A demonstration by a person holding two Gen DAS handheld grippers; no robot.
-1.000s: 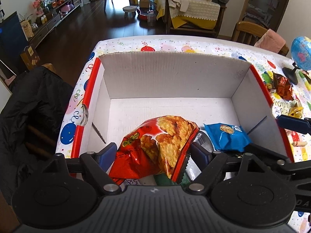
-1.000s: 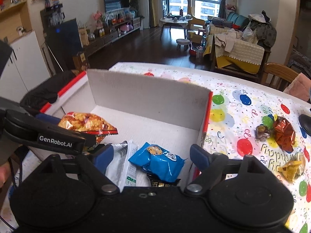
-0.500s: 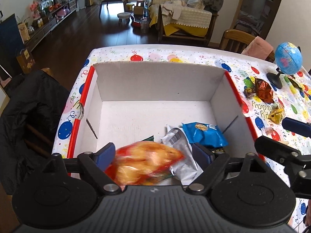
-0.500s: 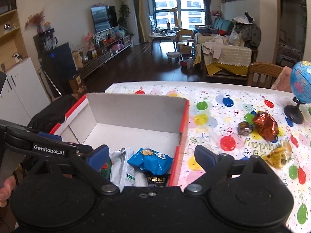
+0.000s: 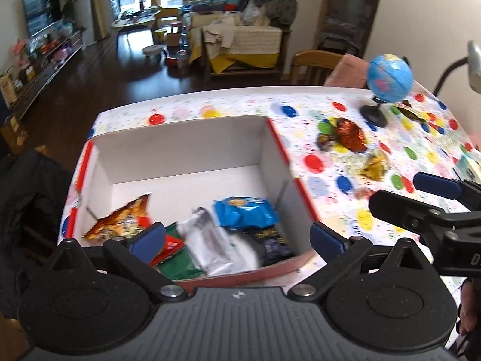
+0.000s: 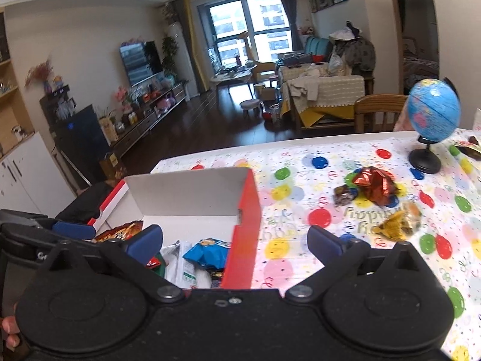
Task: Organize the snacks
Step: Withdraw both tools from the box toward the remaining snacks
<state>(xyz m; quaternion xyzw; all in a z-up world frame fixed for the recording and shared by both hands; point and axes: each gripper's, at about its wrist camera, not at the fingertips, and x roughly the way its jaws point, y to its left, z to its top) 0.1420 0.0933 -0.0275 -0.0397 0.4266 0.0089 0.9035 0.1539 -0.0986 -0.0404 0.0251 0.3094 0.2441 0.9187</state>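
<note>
Step in hand: we judge this a drop-off moment; the orange chip bag (image 5: 121, 219) lies in the cardboard box (image 5: 180, 147), clear of both claws.
Left claw: the left claw (image 5: 237, 237) hangs over the box's near edge, jaws opening wide, nothing pinched between them.
Right claw: the right claw (image 6: 234, 239) straddles the box's red right wall, jaws opening as well, no packet pressed by either pad.
Box contents: the chip bag sits at 9 o'clock on the box floor; the blue packet (image 5: 245, 212) at 3 o'clock; a silver wrapper (image 5: 207, 240) and a green packet (image 5: 177, 263) crowd the 6 o'clock edge, with a dark packet (image 5: 272, 240) beside them, all a bit blurred.
Still loose: out on the tabletop (image 6: 300, 264), the copper foil snack (image 6: 375, 185) lies at 2 o'clock from the box, a small dark sweet (image 6: 342, 195) just beside it, the gold-wrapped snack (image 6: 399, 224) nearer us at 3 o'clock.
Obstacle: the globe (image 6: 433, 114) stands at the far right, well apart from the gold wrapper.
Next move, our call: swing the right claw to 3 o'clock, drop over the gold wrapper and close gently, since crinkly foil may slip.
Progress, our guess: roughly halfway, with several packets boxed and at least three waiting.
</note>
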